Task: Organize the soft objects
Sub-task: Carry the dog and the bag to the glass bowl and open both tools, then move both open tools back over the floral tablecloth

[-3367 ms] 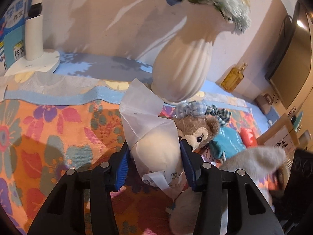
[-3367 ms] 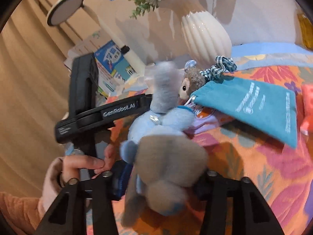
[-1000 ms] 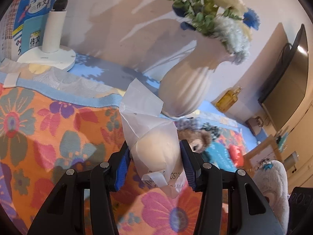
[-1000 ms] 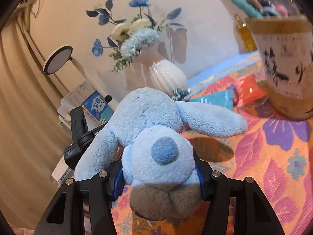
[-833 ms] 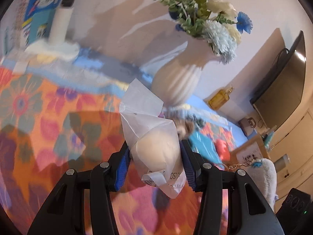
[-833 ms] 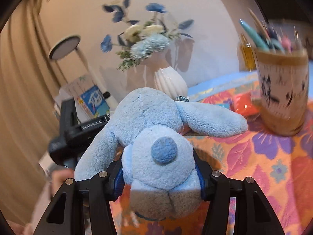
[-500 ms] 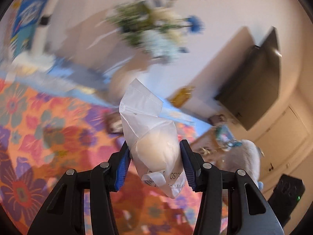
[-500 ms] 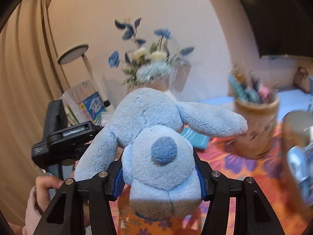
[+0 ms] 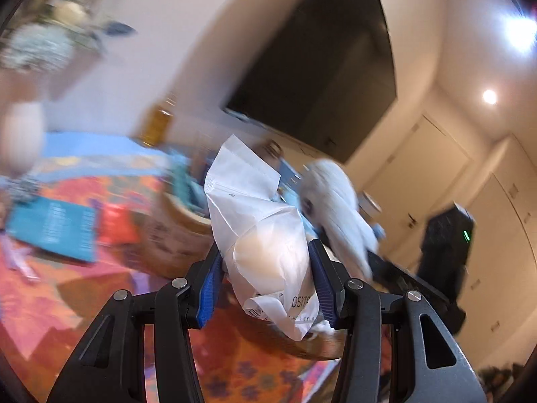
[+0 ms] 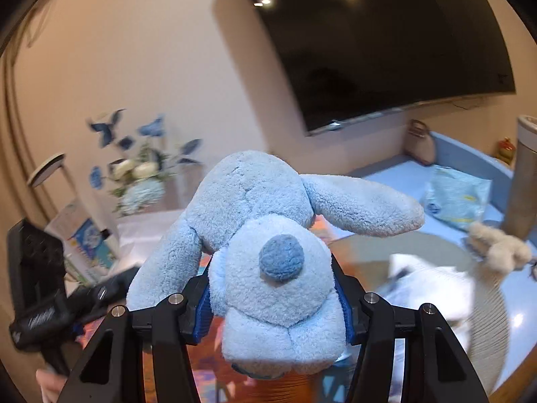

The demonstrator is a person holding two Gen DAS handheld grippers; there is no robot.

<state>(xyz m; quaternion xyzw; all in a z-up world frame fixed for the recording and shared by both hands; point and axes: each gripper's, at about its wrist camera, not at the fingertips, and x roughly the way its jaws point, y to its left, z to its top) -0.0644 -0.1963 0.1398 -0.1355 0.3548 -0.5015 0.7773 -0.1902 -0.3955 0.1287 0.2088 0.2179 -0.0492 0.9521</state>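
My left gripper (image 9: 265, 278) is shut on a white plastic bag (image 9: 265, 235) with a soft cream lump inside, held up over the floral cloth (image 9: 67, 302). My right gripper (image 10: 275, 299) is shut on a light blue plush dog (image 10: 265, 238), its nose facing the camera and one ear hanging right. That dog also shows blurred in the left wrist view (image 9: 335, 208). A round basket (image 10: 483, 319) with white soft things (image 10: 433, 285) in it lies below and right of the dog.
A wooden pen pot (image 9: 174, 231), a teal pouch (image 9: 53, 228) and a red item (image 9: 115, 225) lie on the cloth. A vase of blue flowers (image 10: 137, 174), a black screen (image 10: 386, 40), a beige plush (image 10: 500, 248) and a tissue pack (image 10: 456, 198) are around.
Both grippers have swung right and lifted, each still holding its object. The vase has slid to the left, and the screen and the basket have come into view.
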